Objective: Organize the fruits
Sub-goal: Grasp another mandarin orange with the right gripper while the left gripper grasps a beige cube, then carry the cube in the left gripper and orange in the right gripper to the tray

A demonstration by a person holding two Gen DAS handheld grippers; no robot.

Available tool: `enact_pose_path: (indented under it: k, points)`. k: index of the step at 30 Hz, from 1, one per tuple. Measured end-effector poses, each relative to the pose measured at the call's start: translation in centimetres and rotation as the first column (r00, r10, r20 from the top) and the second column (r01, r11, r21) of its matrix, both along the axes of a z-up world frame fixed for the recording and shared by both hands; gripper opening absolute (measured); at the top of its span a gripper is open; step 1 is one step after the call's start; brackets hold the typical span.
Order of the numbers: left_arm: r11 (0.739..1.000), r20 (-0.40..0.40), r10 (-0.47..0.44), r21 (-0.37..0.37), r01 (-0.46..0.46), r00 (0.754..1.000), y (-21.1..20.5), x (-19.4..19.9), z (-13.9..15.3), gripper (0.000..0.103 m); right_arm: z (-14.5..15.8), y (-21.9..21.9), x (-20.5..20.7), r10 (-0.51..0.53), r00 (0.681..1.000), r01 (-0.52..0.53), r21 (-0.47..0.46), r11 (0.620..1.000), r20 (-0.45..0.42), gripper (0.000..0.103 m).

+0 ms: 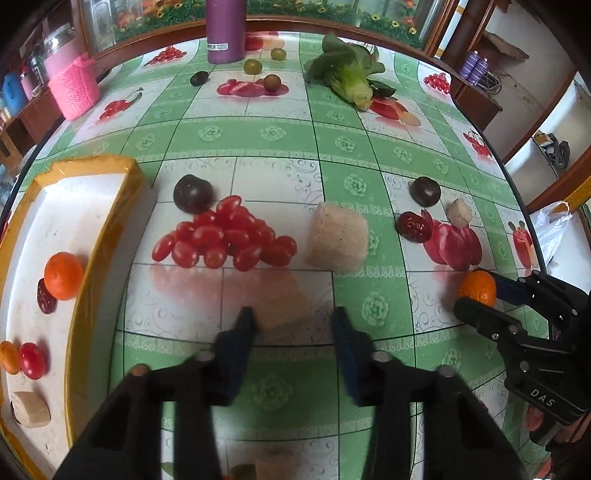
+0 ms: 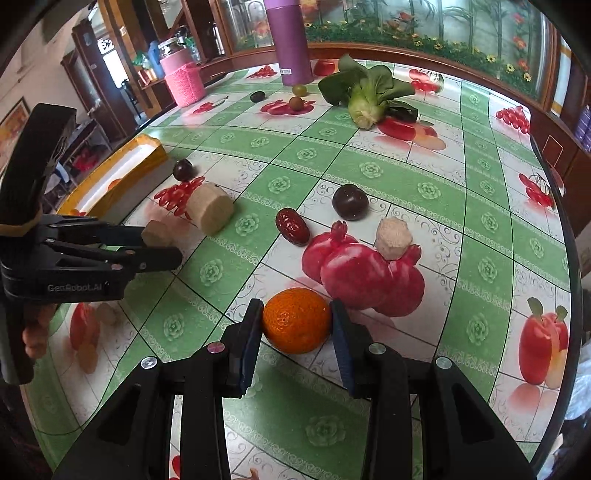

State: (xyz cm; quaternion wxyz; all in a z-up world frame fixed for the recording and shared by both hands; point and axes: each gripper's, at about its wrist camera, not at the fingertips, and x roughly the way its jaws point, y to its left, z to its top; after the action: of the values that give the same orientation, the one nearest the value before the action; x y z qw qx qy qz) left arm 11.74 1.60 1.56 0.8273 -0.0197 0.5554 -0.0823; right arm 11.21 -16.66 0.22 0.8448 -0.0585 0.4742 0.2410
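The tray (image 1: 110, 206), white inside with a yellow taped rim, sits at the far left of the worktop (image 1: 273, 133). It already holds a tangerine (image 1: 63, 275) touching a red date (image 1: 45, 297), then a small orange tomato (image 1: 8, 356) against a cherry tomato (image 1: 32, 360), and a beige cut cylinder (image 1: 31, 408). That part of the sorting is judged done.

Just right of the tray, a dark plum (image 1: 193, 194) lies on the worktop beside a printed tomato cluster. A large beige cut piece (image 1: 336, 240) lies next, directly ahead of the left gripper (image 1: 295, 326). In the left wrist view its fingers stand wide apart and nothing shows between them; the right wrist view shows a small beige chunk (image 2: 157, 232) at their tips, but contact cannot be confirmed.

Further right, a second red date (image 2: 291, 226), a second dark plum (image 2: 349, 202) and a small pale chunk (image 2: 393, 238) remain loose. At the back, several small grapes (image 1: 253, 66), a purple bottle (image 1: 225, 29) and a bok choy (image 1: 347, 74) are untouched.

The right gripper (image 2: 297, 325) has its fingers open around a second tangerine (image 2: 297, 320), one pad touching the fruit's left side and the other a shade off its right, the fruit apparently resting on the worktop. Roughly half the fruit appears still to be moved.
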Motion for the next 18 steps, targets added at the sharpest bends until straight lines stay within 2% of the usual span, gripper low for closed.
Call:
enact_pose_path:
  k: [1, 8, 18]
  points:
    - [1.0, 0.002, -0.004, -0.003, 0.004, 1.0, 0.1, 0.0, 0.0, 0.033, 0.1, 0.1, 0.0, -0.002, 1.0, 0.002, 0.0, 1.0, 0.001, 0.036]
    - [0.999, 0.013, -0.02, -0.04, 0.02, 1.0, 0.2, -1.2, 0.7, 0.033, 0.5, 0.4, -0.6, -0.007, 1.0, 0.007, -0.025, 1.0, 0.006, 0.036]
    - [0.993, 0.047, -0.037, -0.113, 0.042, 0.998, 0.4, -4.9, 3.4, 0.033, 3.4, 0.0, -3.2, -0.039, 0.998, 0.041, -0.045, 0.998, 0.057, 0.036]
